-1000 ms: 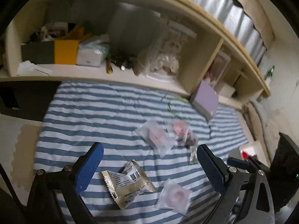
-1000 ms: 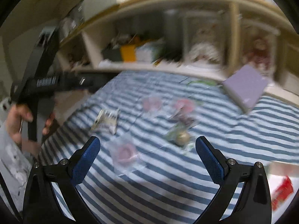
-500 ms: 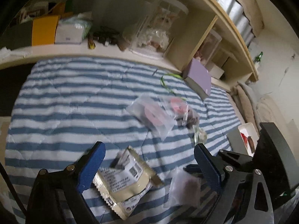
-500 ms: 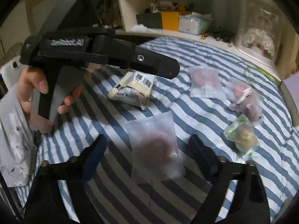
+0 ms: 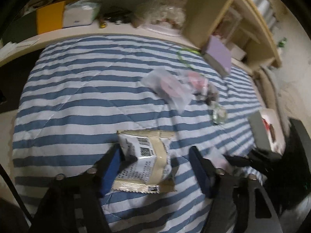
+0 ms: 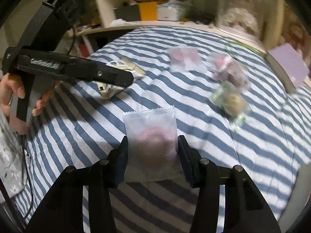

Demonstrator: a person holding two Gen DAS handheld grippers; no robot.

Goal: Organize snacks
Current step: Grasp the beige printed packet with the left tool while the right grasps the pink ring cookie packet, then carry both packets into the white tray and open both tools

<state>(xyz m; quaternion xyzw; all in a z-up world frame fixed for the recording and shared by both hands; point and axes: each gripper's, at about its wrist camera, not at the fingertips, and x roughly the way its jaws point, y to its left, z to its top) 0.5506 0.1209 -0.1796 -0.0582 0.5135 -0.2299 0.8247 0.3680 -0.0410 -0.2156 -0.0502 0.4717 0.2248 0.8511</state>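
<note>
Wrapped snacks lie on a blue and white striped bedspread point(image 5: 77, 89). In the left wrist view a beige and white snack packet point(image 5: 144, 160) sits between the fingers of my left gripper point(image 5: 155, 165); the left pad touches it and a gap remains on the right. In the right wrist view a clear packet with a pink round snack point(image 6: 152, 136) sits between the fingers of my right gripper point(image 6: 152, 153), which flank it closely. The left gripper point(image 6: 124, 78) shows there over the beige packet point(image 6: 116, 89).
More wrapped snacks lie further out: a pink one point(image 6: 184, 58), a dark one point(image 6: 231, 73) and a green one point(image 6: 231, 101). A purple box point(image 5: 219, 56) leans by the wooden shelf point(image 5: 204, 15). A white box point(image 5: 266, 132) stands at the right.
Both grippers have dropped towards the bedspread and narrowed their fingers: the left around the beige packet, the right around the clear pink packet.
</note>
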